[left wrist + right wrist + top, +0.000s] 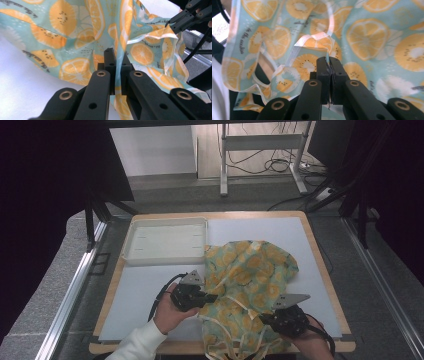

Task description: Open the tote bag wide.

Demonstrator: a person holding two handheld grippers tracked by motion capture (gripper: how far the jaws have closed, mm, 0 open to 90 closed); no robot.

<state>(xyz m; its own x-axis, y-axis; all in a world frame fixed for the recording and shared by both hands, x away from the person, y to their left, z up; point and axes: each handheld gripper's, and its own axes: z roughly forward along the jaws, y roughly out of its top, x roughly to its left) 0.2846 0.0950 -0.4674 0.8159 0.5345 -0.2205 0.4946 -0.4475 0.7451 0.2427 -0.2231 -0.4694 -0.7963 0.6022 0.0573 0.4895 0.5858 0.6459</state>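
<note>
High view. Your left gripper [207, 298] lies at the left edge of the cloth [250, 280], a crumpled light-blue fabric printed with orange slices. It covers the near right part of the white mat [145, 295] on the wooden table [320, 265], and its lower end hangs over the table's near edge. Your right gripper [267, 316] sits on the cloth's near right part, well apart from the left one. A white tray [131, 251] stands on the far left of the mat, its right corner just beside the cloth's far edge. Your left hand [167, 312], in a white sleeve [137, 345], comes in from below.

Left gripper view. Your left gripper [116, 61] has its jaws pressed together on a fold of the cloth [62, 37]; the fabric runs up between the two black pads and spreads out above them, lifted off the white mat [25, 87]. At the upper right you see your right gripper [172, 23], farther off, pinching the white-trimmed edge of the same cloth.

Right gripper view. Your right gripper [328, 63] has its jaws closed to a narrow slit, with a thin layer of the cloth [372, 37] caught between the pads. A white-trimmed hem [312, 38] folds over just above the jaw tips, and a loop of pale strap [265, 70] hangs at the left. The cloth fills the background, taut and raised.
</note>
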